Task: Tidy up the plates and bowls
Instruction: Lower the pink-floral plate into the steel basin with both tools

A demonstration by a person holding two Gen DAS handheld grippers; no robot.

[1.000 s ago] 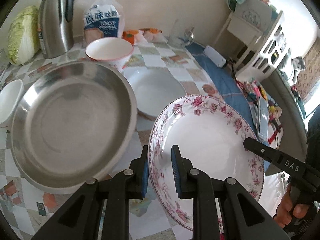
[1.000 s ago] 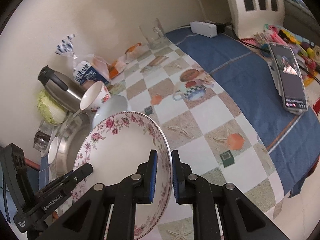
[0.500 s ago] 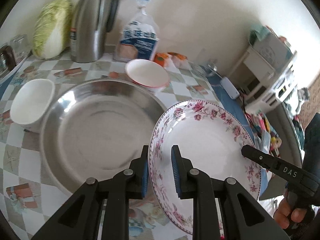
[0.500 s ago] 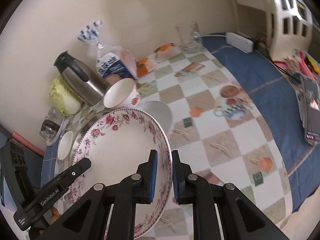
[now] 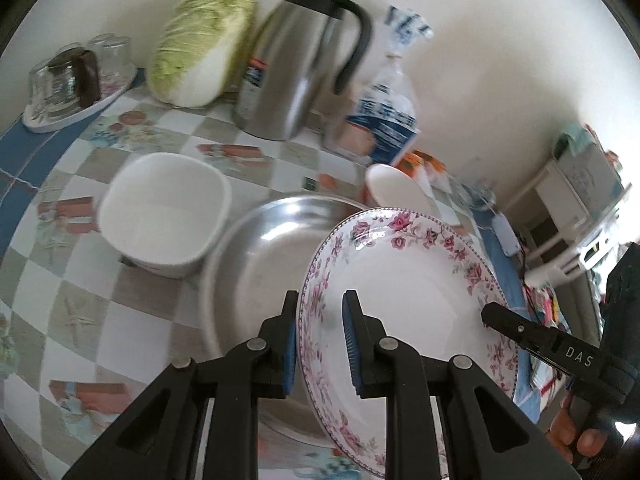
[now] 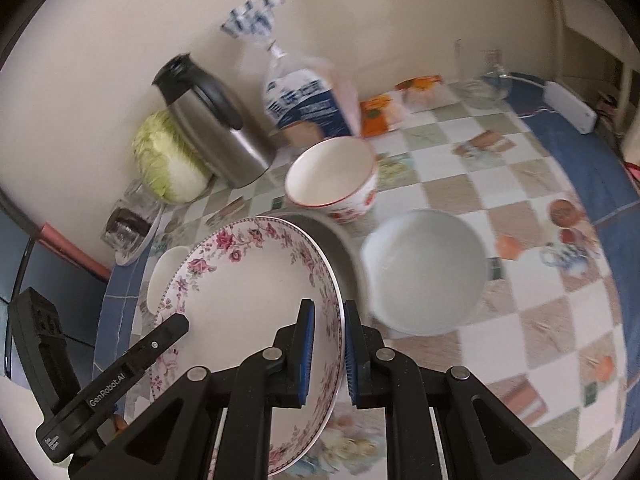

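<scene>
Your left wrist camera rides right behind its own fingers, tipped steeply down at the table from close in, facing the back wall, with the steel jug [image 5: 304, 60] and cabbage [image 5: 200, 48] up top. Your right wrist camera sits just as close, angled down too, looking from the opposite edge of the floral plate [image 6: 248, 304]. Both views share that plate, the steel basin [image 5: 260, 260], the jug, the cabbage and the bread bag [image 6: 304, 100], and each one catches the other gripper at its edge.
</scene>
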